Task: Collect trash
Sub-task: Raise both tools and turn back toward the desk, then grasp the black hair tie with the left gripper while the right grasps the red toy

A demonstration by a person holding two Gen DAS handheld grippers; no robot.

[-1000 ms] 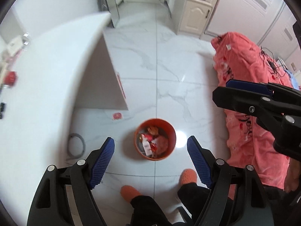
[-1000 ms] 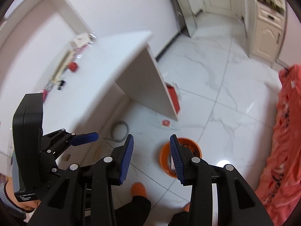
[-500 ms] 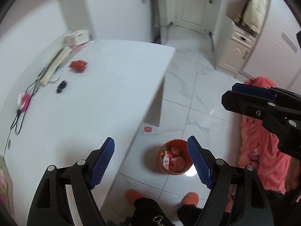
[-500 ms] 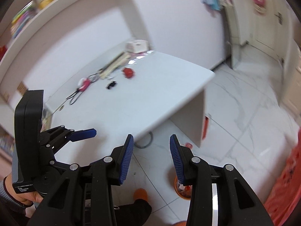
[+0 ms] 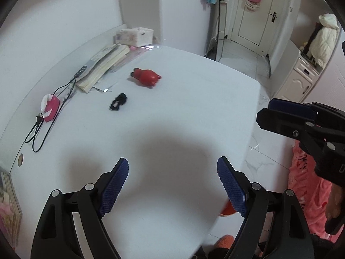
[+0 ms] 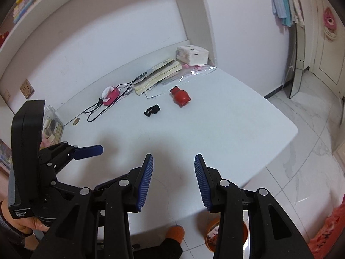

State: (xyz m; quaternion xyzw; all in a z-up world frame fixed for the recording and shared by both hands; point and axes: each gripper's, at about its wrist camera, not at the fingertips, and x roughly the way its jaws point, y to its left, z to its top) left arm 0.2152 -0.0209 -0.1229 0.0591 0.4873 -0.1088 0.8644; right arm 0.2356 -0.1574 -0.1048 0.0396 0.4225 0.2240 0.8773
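Note:
A red pig-shaped item (image 5: 146,77) (image 6: 180,95) lies on the white table (image 5: 194,99) (image 6: 215,129), far side. A small black object (image 5: 118,104) (image 6: 152,110) lies left of it. The orange trash bin (image 6: 212,233) stands on the floor by the table's near edge, mostly hidden behind my right gripper; a sliver of it shows in the left wrist view (image 5: 227,211). My left gripper (image 5: 172,185) is open and empty above the table's near part. My right gripper (image 6: 173,179) is open and empty to its right.
Along the wall lie a stack of books (image 5: 103,67), a tissue pack (image 5: 134,35), a pink device with a black cable (image 5: 50,106) and clear plastic sheets (image 6: 198,71). A pink-covered bed (image 5: 310,194) is right. My orange slippers (image 6: 175,233) are below.
Both grippers have swung up from the floor and bin to face the table top. The bin has dropped to the bottom edge of both views. Both jaws stay open.

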